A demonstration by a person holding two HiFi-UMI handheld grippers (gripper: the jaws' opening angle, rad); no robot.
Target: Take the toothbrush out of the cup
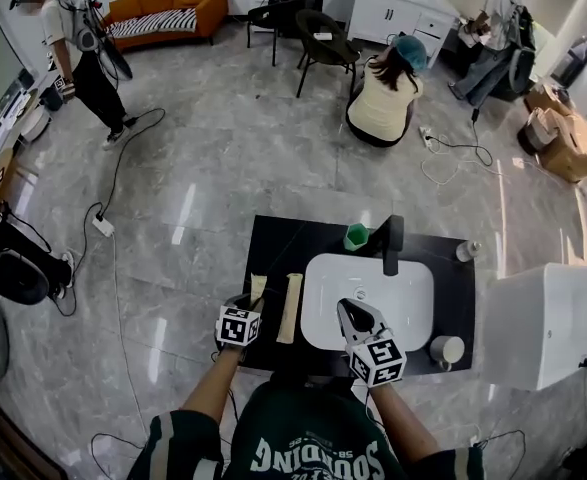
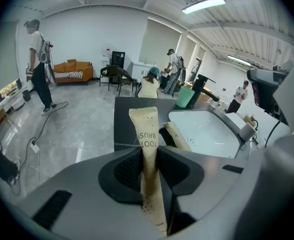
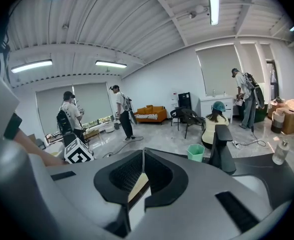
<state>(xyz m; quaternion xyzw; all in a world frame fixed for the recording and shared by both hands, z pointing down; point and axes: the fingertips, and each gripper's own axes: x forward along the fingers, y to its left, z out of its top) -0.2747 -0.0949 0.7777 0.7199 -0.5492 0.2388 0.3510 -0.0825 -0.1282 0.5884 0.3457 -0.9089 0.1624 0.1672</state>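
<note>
A green cup (image 1: 357, 236) stands on the black counter (image 1: 273, 238) behind the white sink (image 1: 403, 308), beside the black faucet (image 1: 391, 243). My left gripper (image 1: 250, 301) is over the counter's left part, shut on a beige paper-wrapped toothbrush (image 1: 258, 287). In the left gripper view the wrapped toothbrush (image 2: 144, 134) sticks up between the jaws of the left gripper (image 2: 148, 153). A second wrapped toothbrush (image 1: 290, 308) lies flat beside the sink. My right gripper (image 1: 349, 308) hovers at the sink's near edge, shut with nothing in it. In its own view the right gripper (image 3: 142, 153) faces the cup (image 3: 195, 152).
A white mug (image 1: 447, 349) sits at the counter's front right and a small bottle (image 1: 466, 251) at its back right. A white cabinet (image 1: 553, 323) stands to the right. Several people, chairs (image 1: 318, 38), cables and an orange sofa (image 1: 168, 10) are on the floor beyond.
</note>
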